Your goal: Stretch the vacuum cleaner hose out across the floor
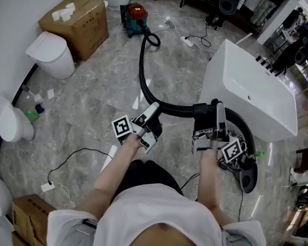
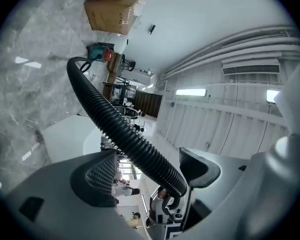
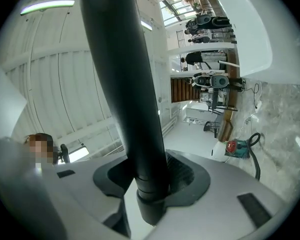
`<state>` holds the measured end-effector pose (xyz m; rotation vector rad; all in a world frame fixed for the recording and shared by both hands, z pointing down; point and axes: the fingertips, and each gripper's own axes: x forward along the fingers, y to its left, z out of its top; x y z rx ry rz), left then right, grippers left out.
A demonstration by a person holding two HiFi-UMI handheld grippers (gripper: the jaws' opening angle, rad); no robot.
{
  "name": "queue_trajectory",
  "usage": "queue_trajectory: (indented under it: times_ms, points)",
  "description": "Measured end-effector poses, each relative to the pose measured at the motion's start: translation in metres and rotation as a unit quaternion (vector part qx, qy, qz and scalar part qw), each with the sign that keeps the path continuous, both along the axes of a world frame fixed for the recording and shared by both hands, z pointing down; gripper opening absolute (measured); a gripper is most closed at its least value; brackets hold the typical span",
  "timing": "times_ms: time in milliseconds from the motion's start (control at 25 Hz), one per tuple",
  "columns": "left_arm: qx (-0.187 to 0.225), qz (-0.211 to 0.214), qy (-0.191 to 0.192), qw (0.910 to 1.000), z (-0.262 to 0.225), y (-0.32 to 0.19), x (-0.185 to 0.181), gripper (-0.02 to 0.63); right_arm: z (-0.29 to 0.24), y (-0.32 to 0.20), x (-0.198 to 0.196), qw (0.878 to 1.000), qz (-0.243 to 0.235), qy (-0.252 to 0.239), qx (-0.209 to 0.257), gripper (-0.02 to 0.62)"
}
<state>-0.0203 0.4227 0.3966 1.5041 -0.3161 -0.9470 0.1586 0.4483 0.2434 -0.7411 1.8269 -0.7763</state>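
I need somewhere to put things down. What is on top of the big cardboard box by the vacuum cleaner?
A few white items sit near one corner of the cardboard box; the rest of its top looks bare. It is closed, so its contents are hidden.

The black corrugated hose (image 1: 142, 70) runs from the vacuum cleaner (image 1: 135, 17) across the marble floor (image 1: 92, 101) to the left gripper (image 1: 153, 108) and right gripper (image 1: 216, 110), beside the white bathtub (image 1: 256, 94).

hose (image 1: 141, 72): you see ribbed black plastic, matt
hose end (image 3: 125, 84): smooth black plastic, faint sheen
floor (image 1: 87, 117): your polished grey marbled stone, glossy
bathtub (image 1: 256, 94): smooth glossy white
box (image 1: 84, 24): matt brown cardboard
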Motion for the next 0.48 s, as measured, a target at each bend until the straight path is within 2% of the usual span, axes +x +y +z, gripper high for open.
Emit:
queue_trajectory:
  times_ms: [160,360,480]
  points:
    - [-0.008,-0.002,0.028,0.9996,-0.002,-0.015,0.000,0.377,-0.001,-0.002,-0.002,1.000,-0.001,0.007,-0.002,0.173]
    - [0.000,0.005,-0.012,0.9999,0.003,-0.021,0.003,0.376,0.003,-0.002,-0.001,1.000,-0.002,0.006,-0.008,0.173]
    - [-0.013,0.001,-0.007,0.9999,0.005,-0.024,0.006,0.365,0.004,-0.001,-0.001,1.000,-0.004,0.009,-0.007,0.174]
